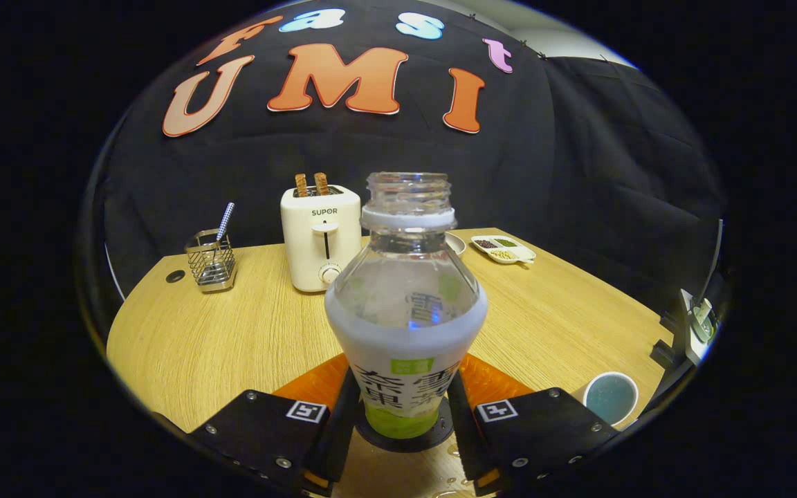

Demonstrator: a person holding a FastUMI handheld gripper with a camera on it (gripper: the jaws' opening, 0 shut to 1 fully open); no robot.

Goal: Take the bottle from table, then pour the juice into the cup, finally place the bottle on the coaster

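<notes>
The gripper (398,422) is clasping the uncapped clear plastic bottle (405,304) by its labelled lower body, upright between both fingers over a dark round coaster (440,432), looking light, nearly empty and likely slippery.

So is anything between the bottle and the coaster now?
Nothing visible. The bottle stands upright on the dark round coaster, between the gripper fingers, which sit close at its sides. The cup is off to the side.
</notes>
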